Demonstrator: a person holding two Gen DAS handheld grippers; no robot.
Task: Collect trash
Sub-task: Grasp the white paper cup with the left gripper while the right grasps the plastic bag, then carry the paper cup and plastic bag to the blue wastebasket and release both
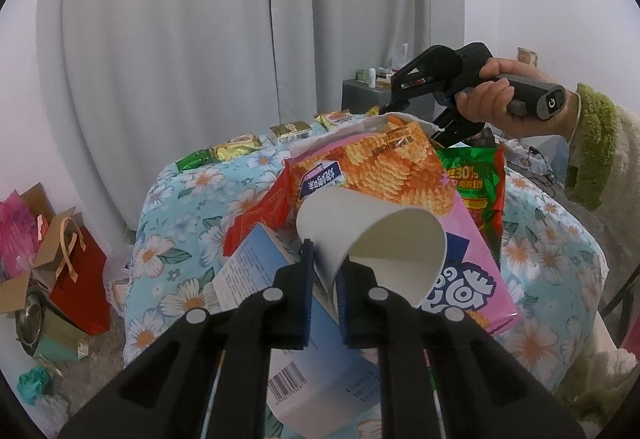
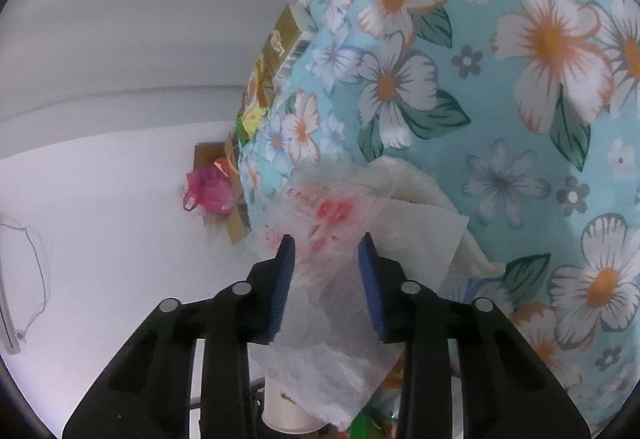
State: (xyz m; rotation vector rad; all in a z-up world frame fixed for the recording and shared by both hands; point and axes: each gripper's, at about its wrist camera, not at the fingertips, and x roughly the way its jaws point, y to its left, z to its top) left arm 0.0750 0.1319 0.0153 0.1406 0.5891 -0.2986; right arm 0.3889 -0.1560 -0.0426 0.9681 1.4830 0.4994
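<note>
The left tongs [image 1: 323, 267] are closed on the rim wall of a white paper cup [image 1: 372, 239], one pad outside and one inside, and the cup lies tipped on its side with its mouth toward the camera.

The cup serves as the landmark. Directly behind it lies an orange snack bag [image 1: 384, 167] with a pink lower panel. Beyond that bag to the right is a green packet [image 1: 476, 175]. A red packet [image 1: 260, 215] sits just left of the cup, and a pale blue carton [image 1: 280, 303] lies under and in front of it. All of these rest on the bench, which is covered by a floral cloth [image 1: 180, 239]. Small wrapped snacks [image 1: 236, 147] line the far edge of the bench.

Beyond the cup to the right, a hand [image 1: 504, 99] holds the right tongs [image 2: 326, 243]. In the right wrist view, a thin translucent wrapper with red print [image 2: 328, 271] lies between their pads. The pads appear to stand just clear of the wrapper, though blur leaves contact uncertain. A white tissue [image 2: 420, 215] lies beside the wrapper on the cloth.
</note>
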